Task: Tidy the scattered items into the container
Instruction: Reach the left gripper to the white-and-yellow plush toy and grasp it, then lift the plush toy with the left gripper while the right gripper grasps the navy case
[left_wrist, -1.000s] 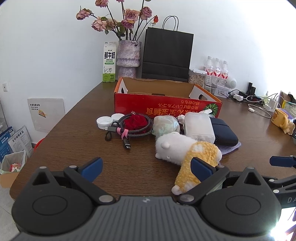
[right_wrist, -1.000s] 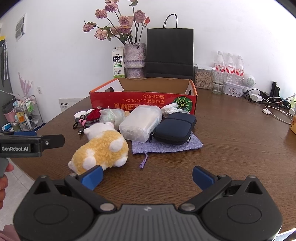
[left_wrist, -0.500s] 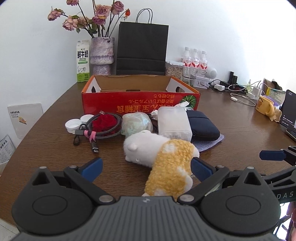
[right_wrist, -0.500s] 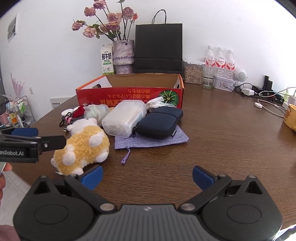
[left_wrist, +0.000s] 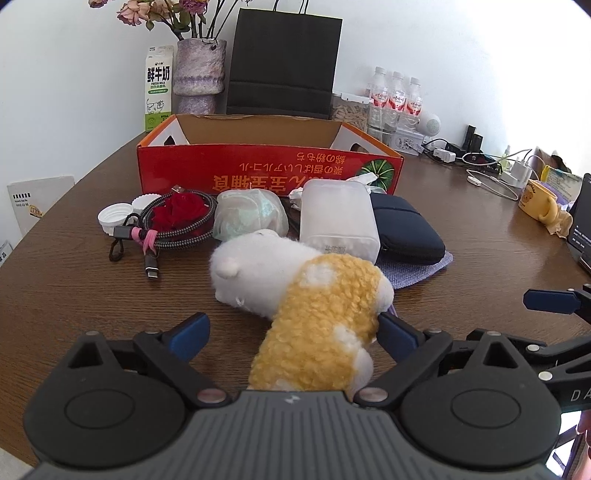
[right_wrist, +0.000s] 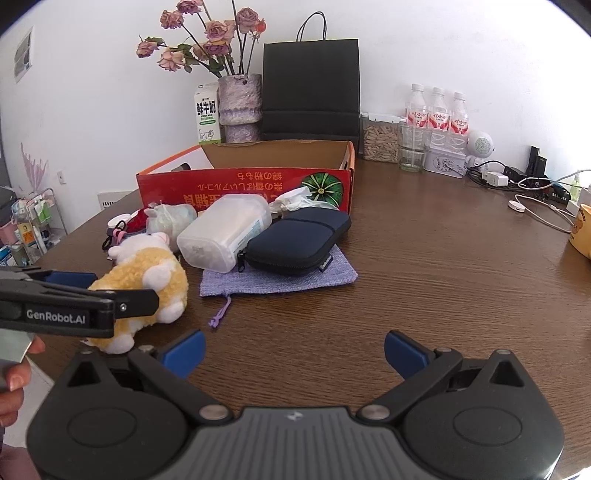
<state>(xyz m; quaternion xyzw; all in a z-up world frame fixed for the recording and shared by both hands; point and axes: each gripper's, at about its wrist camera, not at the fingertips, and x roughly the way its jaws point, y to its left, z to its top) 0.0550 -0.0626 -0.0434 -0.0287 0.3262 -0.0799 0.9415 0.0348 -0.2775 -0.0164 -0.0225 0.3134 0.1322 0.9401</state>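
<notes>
Plush toy (left_wrist: 317, 314) between closing jaws

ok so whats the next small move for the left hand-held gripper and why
Probably finish closing on the plush toy: the left hand-held gripper is closing with the toy's yellow body between its fingers, one pad apparently touching, the other clear. Then lift it toward the red box.

Two low wrist views toward the red box (left_wrist: 269, 173), sharing the plush toy (right_wrist: 147, 273).

A brown wooden table (right_wrist: 424, 266) carries a red cardboard box (right_wrist: 243, 184), plush toy (left_wrist: 310, 295), cable coil (left_wrist: 177, 225), lilac pouch (right_wrist: 280, 278) and bottles (right_wrist: 437, 110).
</notes>
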